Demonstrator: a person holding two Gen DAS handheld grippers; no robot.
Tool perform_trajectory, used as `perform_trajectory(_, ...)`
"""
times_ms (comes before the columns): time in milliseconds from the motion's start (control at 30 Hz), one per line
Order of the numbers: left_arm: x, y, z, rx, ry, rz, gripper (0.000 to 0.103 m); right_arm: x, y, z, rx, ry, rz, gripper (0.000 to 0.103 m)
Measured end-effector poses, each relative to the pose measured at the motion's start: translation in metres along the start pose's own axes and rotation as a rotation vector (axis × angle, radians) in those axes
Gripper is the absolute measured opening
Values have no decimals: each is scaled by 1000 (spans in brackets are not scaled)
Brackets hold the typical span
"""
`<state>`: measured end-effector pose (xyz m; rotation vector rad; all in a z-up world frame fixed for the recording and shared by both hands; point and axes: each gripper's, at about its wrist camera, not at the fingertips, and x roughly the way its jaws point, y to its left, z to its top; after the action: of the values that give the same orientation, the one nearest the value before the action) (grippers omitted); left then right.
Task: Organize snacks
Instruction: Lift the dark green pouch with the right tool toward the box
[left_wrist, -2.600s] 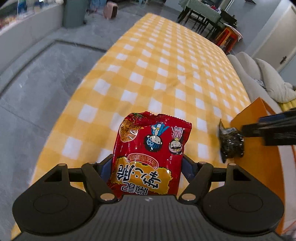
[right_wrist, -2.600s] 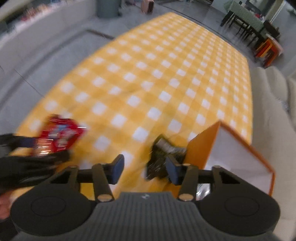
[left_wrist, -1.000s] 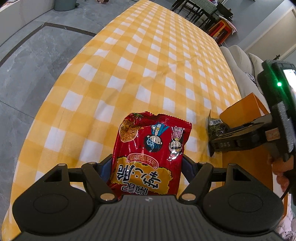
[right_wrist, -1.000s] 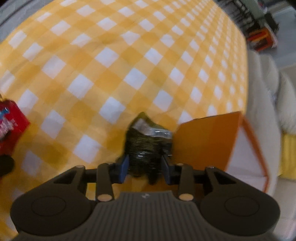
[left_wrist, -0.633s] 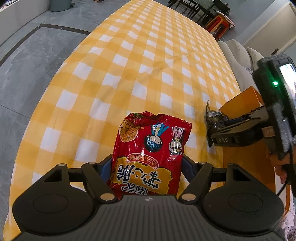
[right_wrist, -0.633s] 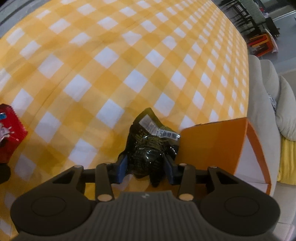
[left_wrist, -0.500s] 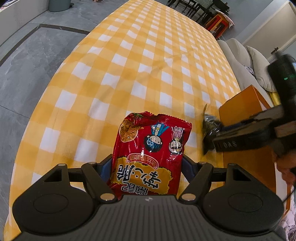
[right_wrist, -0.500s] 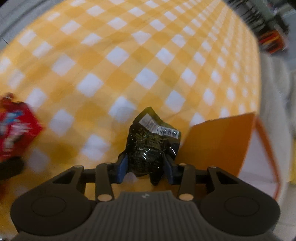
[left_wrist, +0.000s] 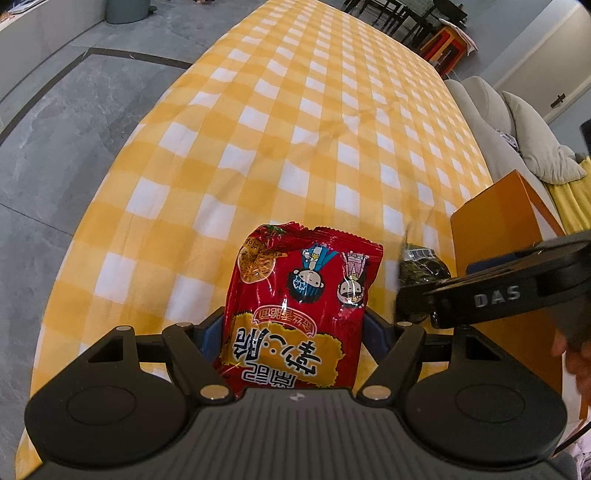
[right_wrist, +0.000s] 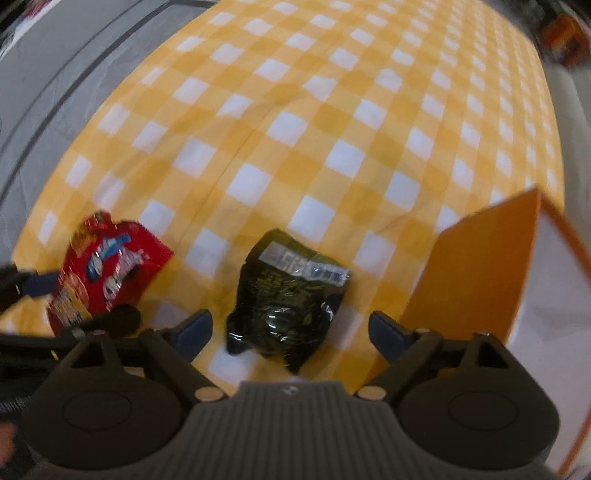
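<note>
Neither snack is in the orange box (right_wrist: 476, 273) yet, so by my reading the sorting has hardly begun. The left tongs (left_wrist: 295, 328) are clamped on the lower part of the red snack bag (left_wrist: 299, 310), which sticks out ahead of them above the checked desk (left_wrist: 295, 147). The right tongs (right_wrist: 291, 326) stand wide apart, and the dark snack packet (right_wrist: 288, 295) sits between their tips, touching neither; whether it rests on the desk I cannot tell, since this view is blurred. The box stands open just to the right of the right tongs, its near wall close beside the right tip, so little room is left on that side. Ahead of both tongs the desk runs on bare and wide. To the left of the left tongs the cloth edge falls away to the grey floor (left_wrist: 55, 155).
</note>
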<state>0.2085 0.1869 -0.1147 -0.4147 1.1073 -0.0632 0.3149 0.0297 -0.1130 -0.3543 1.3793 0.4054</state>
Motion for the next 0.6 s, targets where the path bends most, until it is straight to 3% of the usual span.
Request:
perform_trajectory(200, -1, -2, -1, 7, 0, 24, 85, 20, 2, -4, 132, -6, 13, 88)
perform_trajectory(333, 0, -3, -1, 9, 13, 22, 85, 26, 4, -9, 154, -36, 1, 65)
perform_trajectory(600, -4, -5, -3, 29, 7, 40, 85, 19, -1, -18, 186, -91, 20, 58)
